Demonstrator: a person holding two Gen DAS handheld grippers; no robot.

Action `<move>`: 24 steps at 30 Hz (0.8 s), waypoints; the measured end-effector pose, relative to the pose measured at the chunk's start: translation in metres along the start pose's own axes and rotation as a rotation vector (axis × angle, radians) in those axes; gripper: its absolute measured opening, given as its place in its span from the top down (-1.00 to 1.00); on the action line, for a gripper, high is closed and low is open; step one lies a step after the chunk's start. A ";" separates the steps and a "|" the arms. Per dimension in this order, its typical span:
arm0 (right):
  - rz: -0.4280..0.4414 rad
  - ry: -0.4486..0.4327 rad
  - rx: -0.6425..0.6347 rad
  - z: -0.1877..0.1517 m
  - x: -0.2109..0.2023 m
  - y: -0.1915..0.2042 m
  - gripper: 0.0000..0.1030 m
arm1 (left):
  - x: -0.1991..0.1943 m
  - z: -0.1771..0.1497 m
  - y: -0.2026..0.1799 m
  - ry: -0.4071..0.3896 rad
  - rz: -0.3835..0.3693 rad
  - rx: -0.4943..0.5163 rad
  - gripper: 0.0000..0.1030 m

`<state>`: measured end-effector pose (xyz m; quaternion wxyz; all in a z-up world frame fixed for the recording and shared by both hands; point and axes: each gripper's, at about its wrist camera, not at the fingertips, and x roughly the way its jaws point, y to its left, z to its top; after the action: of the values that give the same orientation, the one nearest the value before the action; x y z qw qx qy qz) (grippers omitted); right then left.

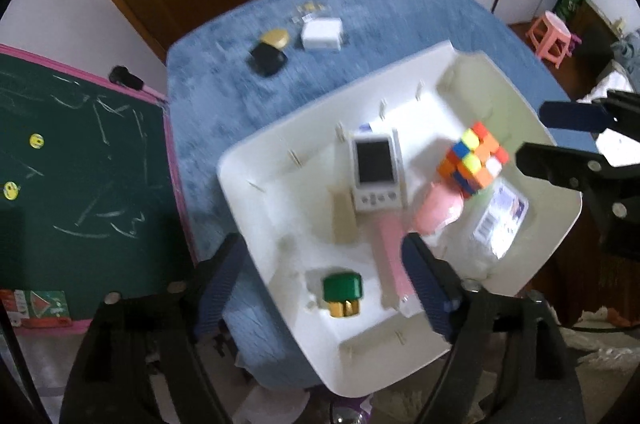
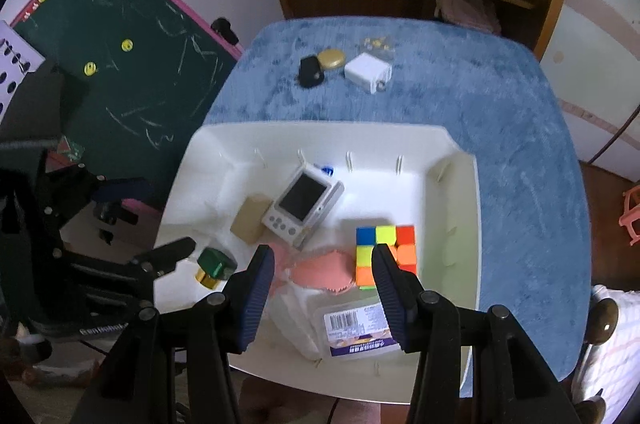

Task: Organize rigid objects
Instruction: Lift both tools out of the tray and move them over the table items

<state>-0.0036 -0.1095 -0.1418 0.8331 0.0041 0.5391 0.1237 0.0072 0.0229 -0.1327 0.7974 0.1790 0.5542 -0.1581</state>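
A white bin (image 1: 256,168) (image 2: 460,224) sits on the blue table. In it lie a colourful puzzle cube (image 1: 474,160) (image 2: 390,252), a white handheld device (image 1: 375,170) (image 2: 302,206), a pink comb (image 1: 390,256) (image 2: 320,270), a green bottle (image 1: 342,290) (image 2: 214,262), a tan box (image 2: 250,220) and a clear labelled case (image 2: 356,332). My left gripper (image 1: 320,280) is open over the bin's near corner. My right gripper (image 2: 324,288) is open and empty above the comb and cube; it also shows in the left wrist view (image 1: 560,136).
On the blue cloth (image 2: 520,144) behind the bin lie a white charger (image 1: 322,34) (image 2: 368,70), a black piece (image 1: 267,58) (image 2: 311,72) and a gold lid (image 1: 274,38) (image 2: 331,58). A green chalkboard (image 1: 72,160) stands left of the table. A wooden door is behind.
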 end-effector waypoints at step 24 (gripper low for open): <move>-0.124 -0.238 -0.116 0.160 -0.092 -0.023 -0.15 | -0.070 0.145 0.079 -0.269 0.055 -0.065 -0.93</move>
<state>0.1091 -0.1312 0.0047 0.8960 -0.0629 0.4277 0.1015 0.1393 0.0297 -0.0110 0.8740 0.1453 0.4419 -0.1405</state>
